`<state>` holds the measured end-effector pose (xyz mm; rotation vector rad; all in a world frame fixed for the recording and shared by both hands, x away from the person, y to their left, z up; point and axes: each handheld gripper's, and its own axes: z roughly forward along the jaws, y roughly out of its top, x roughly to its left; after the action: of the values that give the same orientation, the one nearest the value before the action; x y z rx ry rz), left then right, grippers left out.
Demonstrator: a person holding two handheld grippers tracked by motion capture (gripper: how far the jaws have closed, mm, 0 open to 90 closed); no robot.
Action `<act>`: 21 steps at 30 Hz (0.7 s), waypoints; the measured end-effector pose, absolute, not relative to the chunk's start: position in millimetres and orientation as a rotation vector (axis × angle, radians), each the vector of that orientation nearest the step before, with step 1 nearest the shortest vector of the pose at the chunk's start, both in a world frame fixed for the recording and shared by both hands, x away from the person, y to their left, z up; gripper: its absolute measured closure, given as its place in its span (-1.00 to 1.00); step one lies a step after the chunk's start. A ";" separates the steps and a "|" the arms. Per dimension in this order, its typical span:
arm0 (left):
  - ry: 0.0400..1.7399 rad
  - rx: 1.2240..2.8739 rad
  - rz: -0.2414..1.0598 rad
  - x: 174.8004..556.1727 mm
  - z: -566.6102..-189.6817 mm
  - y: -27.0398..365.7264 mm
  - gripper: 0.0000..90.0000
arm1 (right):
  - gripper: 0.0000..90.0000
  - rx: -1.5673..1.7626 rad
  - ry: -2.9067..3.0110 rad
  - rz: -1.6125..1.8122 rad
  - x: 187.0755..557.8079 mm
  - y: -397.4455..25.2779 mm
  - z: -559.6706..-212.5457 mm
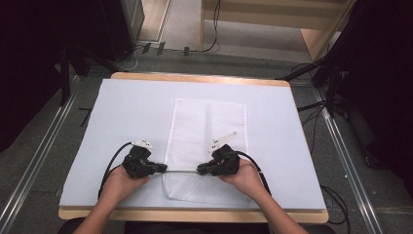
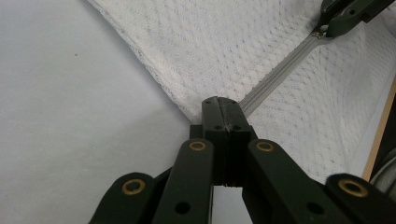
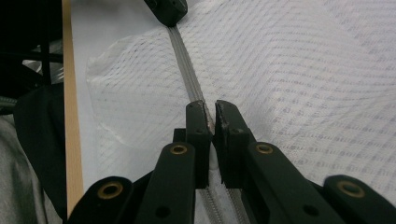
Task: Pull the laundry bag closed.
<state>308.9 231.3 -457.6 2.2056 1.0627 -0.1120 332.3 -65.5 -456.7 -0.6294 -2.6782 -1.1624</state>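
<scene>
White mesh bag [image 1: 207, 129], zipper [image 1: 182, 170] clamped both ends.

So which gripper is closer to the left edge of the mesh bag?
Left. The left gripper is shut on the zipper right at the white mesh bag's left edge, while the right gripper grips the zipper further in, over the bag's middle.

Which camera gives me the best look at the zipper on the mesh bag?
The right gripper view: the zipper runs lengthwise, teeth distinct, to the left gripper. The left gripper view shows a shorter diagonal stretch; the high view only a thin line.
</scene>
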 end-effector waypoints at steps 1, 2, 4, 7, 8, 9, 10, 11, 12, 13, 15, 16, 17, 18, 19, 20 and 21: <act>1.062 2.206 -0.111 308.8 -457.6 231.2 1.00 | 0.93 -0.630 -2.679 -1.159 332.2 -65.7 -456.6; 1.062 2.206 -0.111 308.8 -457.5 231.3 1.00 | 0.93 -0.626 -2.681 -1.163 332.5 -66.3 -456.7; 1.065 2.204 -0.112 308.6 -457.5 231.6 1.00 | 0.93 -0.631 -2.680 -1.164 332.6 -68.4 -456.4; 1.066 2.202 -0.114 308.7 -457.5 231.5 1.00 | 0.93 -0.646 -2.679 -1.161 332.5 -72.5 -456.1; 1.064 2.204 -0.113 308.7 -457.5 231.6 1.00 | 0.93 -0.645 -2.676 -1.167 332.6 -73.9 -456.5; 1.065 2.203 -0.113 308.7 -457.5 231.5 1.00 | 0.93 -0.650 -2.673 -1.170 332.4 -74.9 -456.8; 1.063 2.206 -0.110 308.7 -457.4 231.4 1.00 | 0.93 -0.653 -2.672 -1.169 332.2 -75.9 -456.8; 1.063 2.205 -0.110 308.6 -457.5 231.4 1.00 | 0.93 -0.657 -2.671 -1.170 332.0 -77.0 -456.8; 1.064 2.205 -0.111 308.6 -457.5 231.4 1.00 | 0.93 -0.658 -2.669 -1.174 332.1 -77.8 -456.7; 1.064 2.206 -0.110 308.7 -457.4 231.4 1.00 | 0.93 -0.659 -2.671 -1.174 332.0 -78.1 -456.5; 1.064 2.204 -0.111 308.6 -457.5 231.4 1.00 | 0.97 -0.657 -2.670 -1.185 332.1 -79.0 -455.7; 1.064 2.205 -0.110 308.6 -457.4 231.3 1.00 | 0.97 -0.661 -2.668 -1.186 332.1 -79.4 -455.2; 1.063 2.205 -0.110 308.6 -457.5 231.4 1.00 | 0.97 -0.662 -2.665 -1.185 332.2 -79.6 -455.1; 1.064 2.205 -0.111 308.7 -457.5 231.5 1.00 | 0.98 -0.660 -2.670 -1.183 332.2 -79.4 -455.3; 1.064 2.205 -0.112 308.7 -457.4 231.5 1.00 | 0.98 -0.657 -2.673 -1.176 332.0 -78.8 -456.0; 1.064 2.205 -0.111 308.7 -457.5 231.5 1.00 | 0.98 -0.657 -2.675 -1.176 332.3 -78.6 -456.5; 1.065 2.204 -0.113 308.7 -457.5 231.5 1.00 | 0.98 -0.660 -2.678 -1.175 332.5 -78.6 -456.8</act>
<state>308.7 231.5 -457.5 2.2035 1.0650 -0.1129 332.5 -78.6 -456.8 -0.6600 -2.6780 -1.1751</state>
